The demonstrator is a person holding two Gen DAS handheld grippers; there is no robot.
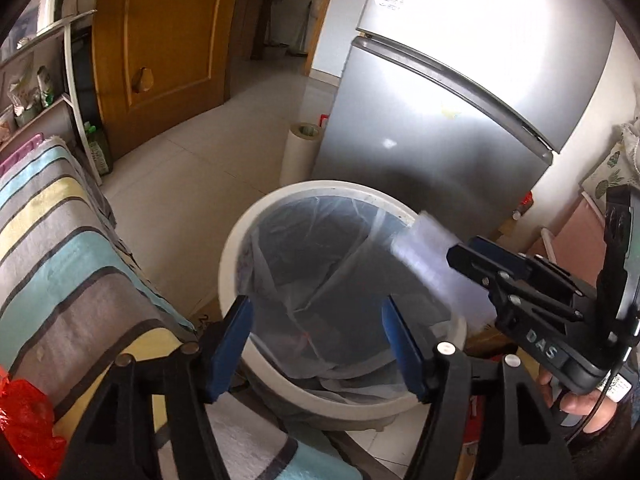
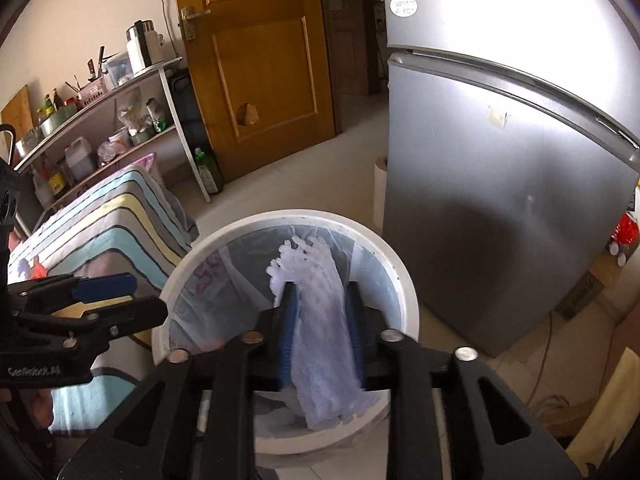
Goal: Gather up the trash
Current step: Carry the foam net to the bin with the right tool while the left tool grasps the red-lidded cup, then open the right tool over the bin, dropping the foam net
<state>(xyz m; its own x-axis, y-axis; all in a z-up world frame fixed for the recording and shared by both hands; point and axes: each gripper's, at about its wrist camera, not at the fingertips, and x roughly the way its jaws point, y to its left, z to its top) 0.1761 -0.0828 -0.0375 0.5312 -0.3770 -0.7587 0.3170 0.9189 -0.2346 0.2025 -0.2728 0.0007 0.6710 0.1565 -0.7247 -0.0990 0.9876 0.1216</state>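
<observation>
right wrist view: right gripper (image 2: pixel 322 320) jaws parted, bubble wrap (image 2: pixel 320 320) between, above white bin (image 2: pixel 404 280); left gripper (image 1: pixel 316 344) released, empty, above bin.

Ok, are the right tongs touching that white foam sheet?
Cannot tell: the right wrist view shows the white foam sheet between the right tongs, but blur hides contact.

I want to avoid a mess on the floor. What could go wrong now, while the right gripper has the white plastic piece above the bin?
1. The white plastic piece sits between the right gripper's parted jaws and looks light; it may cling to a pad instead of dropping.
2. In the left wrist view it hangs near the trash bin's rim, so it could land outside.
3. The thin liner bag looks loose; a gripper could snag it.
</observation>
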